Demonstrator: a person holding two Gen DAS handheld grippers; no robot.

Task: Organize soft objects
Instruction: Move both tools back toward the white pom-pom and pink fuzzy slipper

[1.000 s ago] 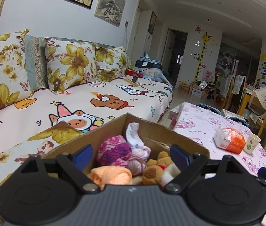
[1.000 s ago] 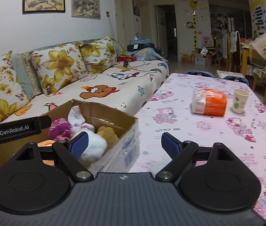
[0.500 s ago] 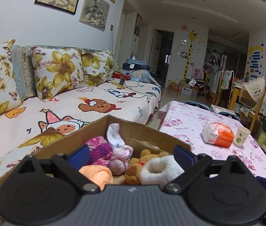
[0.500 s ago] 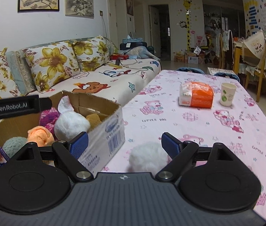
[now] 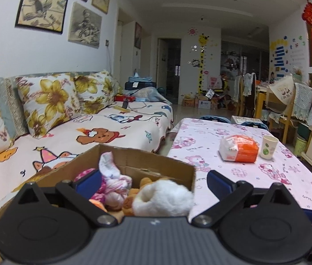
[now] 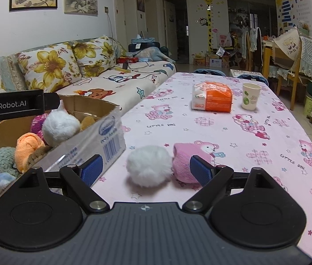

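Note:
A cardboard box [image 5: 156, 165] holds several soft things: a white fluffy toy [image 5: 162, 198], a brown plush [image 5: 131, 198], pink knit pieces [image 5: 114, 183]. My left gripper [image 5: 153, 181] hangs over the box with its jaws opening wide. The white toy lies between them and touches neither pad. In the right wrist view a white fluffy ball [image 6: 149, 169] and a pink soft piece [image 6: 184, 161] lie on the pink tablecloth [image 6: 244, 143] beside the box [image 6: 109, 132]. My right gripper [image 6: 146, 169] is open, and the ball sits between its fingers, clear of both pads.
An orange and white packet [image 6: 211, 99] and a paper cup [image 6: 251, 96] stand further along the table. A sofa with flowered pillows [image 5: 50, 101] runs along the left, behind the box. Chairs [image 6: 288, 55] crowd the far end of the room.
The left jaws have spread wider, and the white fluffy toy now lies loose in the box. The right gripper has swung right and lower, bringing the white ball and the pink piece into view.

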